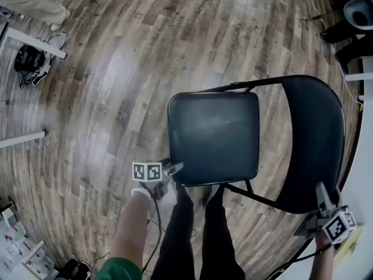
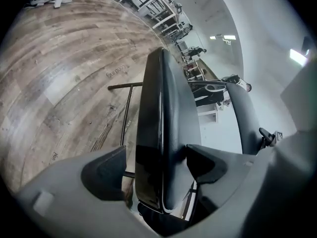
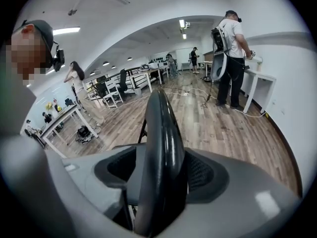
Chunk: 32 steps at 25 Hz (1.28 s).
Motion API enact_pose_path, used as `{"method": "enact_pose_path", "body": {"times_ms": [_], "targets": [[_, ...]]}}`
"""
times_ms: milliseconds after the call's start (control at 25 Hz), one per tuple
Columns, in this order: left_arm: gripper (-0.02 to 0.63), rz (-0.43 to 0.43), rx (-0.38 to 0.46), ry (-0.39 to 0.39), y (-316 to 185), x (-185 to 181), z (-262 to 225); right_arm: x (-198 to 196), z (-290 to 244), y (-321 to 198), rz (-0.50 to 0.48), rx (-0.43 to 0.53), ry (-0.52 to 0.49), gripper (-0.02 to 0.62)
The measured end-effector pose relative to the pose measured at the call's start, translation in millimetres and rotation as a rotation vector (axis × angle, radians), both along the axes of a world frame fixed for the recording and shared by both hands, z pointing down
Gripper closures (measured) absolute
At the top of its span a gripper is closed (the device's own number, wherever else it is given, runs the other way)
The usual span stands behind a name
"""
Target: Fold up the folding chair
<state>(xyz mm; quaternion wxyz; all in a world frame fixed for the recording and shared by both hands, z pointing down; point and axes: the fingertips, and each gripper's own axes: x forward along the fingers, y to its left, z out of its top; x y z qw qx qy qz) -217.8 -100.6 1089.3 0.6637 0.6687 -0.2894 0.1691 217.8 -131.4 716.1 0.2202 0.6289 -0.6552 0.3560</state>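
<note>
The black folding chair stands unfolded on the wood floor, its seat (image 1: 213, 137) flat and its curved backrest (image 1: 312, 144) to the right. My left gripper (image 1: 175, 169) is at the seat's near left corner. In the left gripper view the seat's edge (image 2: 161, 133) runs between the jaws of the left gripper (image 2: 156, 167), with a slit of floor beside the left pad (image 2: 106, 175), so it is open. My right gripper (image 1: 322, 200) is at the backrest's near end. The backrest rim (image 3: 161, 133) sits between the wide-set pads of the right gripper (image 3: 161, 175), also open.
The person's dark-trousered legs (image 1: 198, 226) stand just under the seat's front edge. A white table leg (image 1: 35, 42) and cabled gear (image 1: 29, 60) lie at the far left. A person with a backpack (image 3: 228, 53) stands by white desks (image 3: 260, 83). A wall runs along the right.
</note>
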Motion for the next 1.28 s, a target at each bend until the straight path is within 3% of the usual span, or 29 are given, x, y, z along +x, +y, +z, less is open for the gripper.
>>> {"method": "enact_pose_path", "body": {"times_ms": [240,400,520,920,1080,1280], "targets": [[0.219,0.008,-0.025,0.125,-5,20,-2,-6,15,-2,-0.035,-0.040,-0.045,0.299],[0.219,-0.006,-0.035,0.128,-7,21,5,-10,23,-1,-0.058,-0.041,-0.067,0.324],[0.221,-0.034,-0.040,0.138,-10,21,8,-4,21,-2,-0.030,-0.025,-0.114,0.448],[0.221,-0.079,-0.028,0.115,-10,24,-3,-2,11,-4,-0.043,-0.021,-0.196,0.482],[0.221,-0.091,0.005,0.135,-11,37,-29,-6,-10,-6,-0.063,0.001,-0.231,0.502],[0.224,-0.108,0.048,0.089,-8,59,-75,-9,-39,-4,-0.070,0.011,-0.200,0.509]]}}
